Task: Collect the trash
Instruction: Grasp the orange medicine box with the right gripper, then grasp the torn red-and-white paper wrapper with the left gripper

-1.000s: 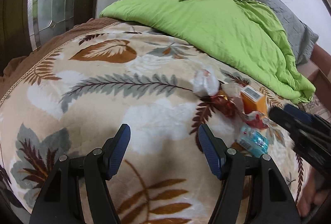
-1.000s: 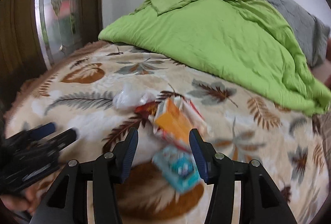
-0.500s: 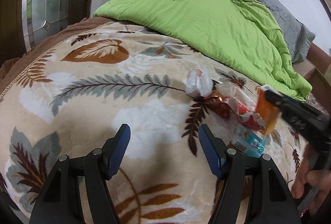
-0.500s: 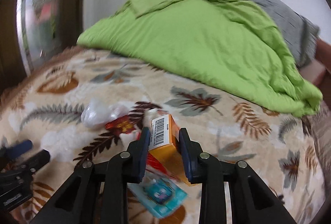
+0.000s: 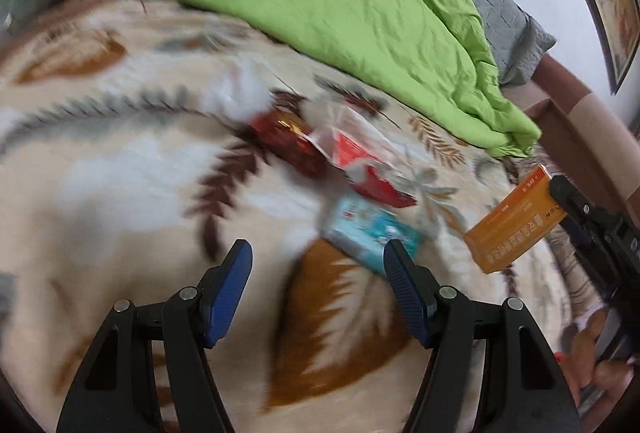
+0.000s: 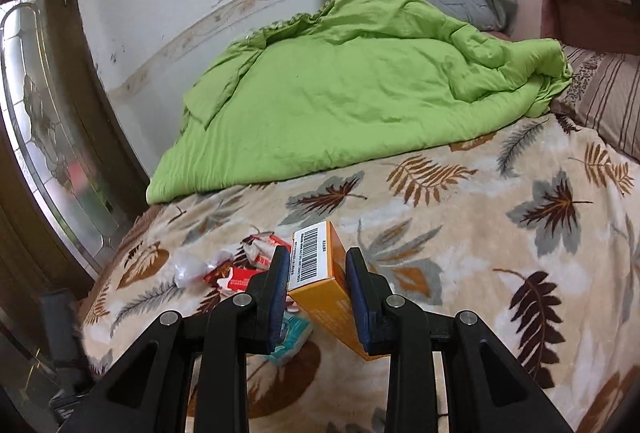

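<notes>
The orange box [image 6: 320, 273] is clamped in the right tongs [image 6: 317, 275], lifted off the bed [image 6: 500, 233]. The left tongs [image 5: 318, 273] are held wide and empty above the teal packet [image 5: 368, 233].

My left view smears the red wrappers [image 5: 296, 145] beside the teal packet [image 5: 372, 233]; my right hand-held gripper [image 6: 316, 273] hides that packet's far half.

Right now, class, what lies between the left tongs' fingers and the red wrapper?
The teal packet, lying on the blanket; the left wrist view shows it.
</notes>
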Motion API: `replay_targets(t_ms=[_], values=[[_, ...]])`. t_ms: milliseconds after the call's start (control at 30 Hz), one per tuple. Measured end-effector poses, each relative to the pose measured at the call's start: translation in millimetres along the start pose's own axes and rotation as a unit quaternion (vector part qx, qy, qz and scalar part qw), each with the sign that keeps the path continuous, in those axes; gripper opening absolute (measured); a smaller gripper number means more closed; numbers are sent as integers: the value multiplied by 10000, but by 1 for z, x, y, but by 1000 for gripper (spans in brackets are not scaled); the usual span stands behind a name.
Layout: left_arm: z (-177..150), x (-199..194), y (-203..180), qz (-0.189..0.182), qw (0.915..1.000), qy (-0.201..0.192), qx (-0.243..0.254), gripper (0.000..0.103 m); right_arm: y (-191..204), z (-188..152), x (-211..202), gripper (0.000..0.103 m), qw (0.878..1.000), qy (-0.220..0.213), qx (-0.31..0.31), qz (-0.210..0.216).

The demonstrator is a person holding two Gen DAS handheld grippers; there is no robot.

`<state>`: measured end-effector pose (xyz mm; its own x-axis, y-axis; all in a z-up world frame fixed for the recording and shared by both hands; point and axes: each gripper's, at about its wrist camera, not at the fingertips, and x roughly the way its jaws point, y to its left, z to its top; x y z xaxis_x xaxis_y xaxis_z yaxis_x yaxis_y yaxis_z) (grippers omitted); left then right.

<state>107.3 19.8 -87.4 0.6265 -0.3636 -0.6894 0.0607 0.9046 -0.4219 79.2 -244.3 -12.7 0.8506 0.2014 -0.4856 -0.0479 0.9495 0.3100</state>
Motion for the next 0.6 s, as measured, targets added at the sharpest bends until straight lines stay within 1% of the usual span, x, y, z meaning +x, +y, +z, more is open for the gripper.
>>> replay_targets(t_ms=[67, 167, 233, 333, 367, 400, 467, 500, 533, 567, 600], values=[[6, 9, -2, -174, 9997, 15, -196, 67, -4, 0, -2, 31, 10000, -28, 29, 29], [20, 16, -2, -383, 9978, -166, -520, 67, -8, 0, -3, 31, 10000, -24, 56, 72], [28, 24, -1, -754, 9936, -109, -829, 67, -10, 0, -4, 31, 9999, -54, 103, 94], [36, 37, -1, -1013, 9877, -49, -1186, 67, -12, 1, -4, 31, 9997, -56, 168, 173], [39, 43, -1, -1072, 9859, 19, -1284, 67, -11, 1, -4, 31, 9997, -51, 170, 186], [41, 50, -2, -1049, 9857, 80, -1317, 67, -11, 1, -3, 31, 9996, -41, 166, 221], [45, 62, -3, -918, 9860, 120, -1389, 66, -8, 0, -2, 31, 9996, -32, 129, 259], [47, 67, -3, -904, 9856, 158, -1422, 62, -7, 0, -2, 31, 9996, -31, 102, 270], [48, 72, -4, -851, 9862, 204, -1402, 49, -5, -1, -2, 31, 9995, -23, 77, 297], [48, 76, -4, -788, 9873, 244, -1357, 33, -4, -1, -2, 31, 9995, -17, 61, 309], [47, 80, -4, -749, 9879, 294, -1328, 28, -4, -1, -2, 31, 9995, -18, 39, 305]])
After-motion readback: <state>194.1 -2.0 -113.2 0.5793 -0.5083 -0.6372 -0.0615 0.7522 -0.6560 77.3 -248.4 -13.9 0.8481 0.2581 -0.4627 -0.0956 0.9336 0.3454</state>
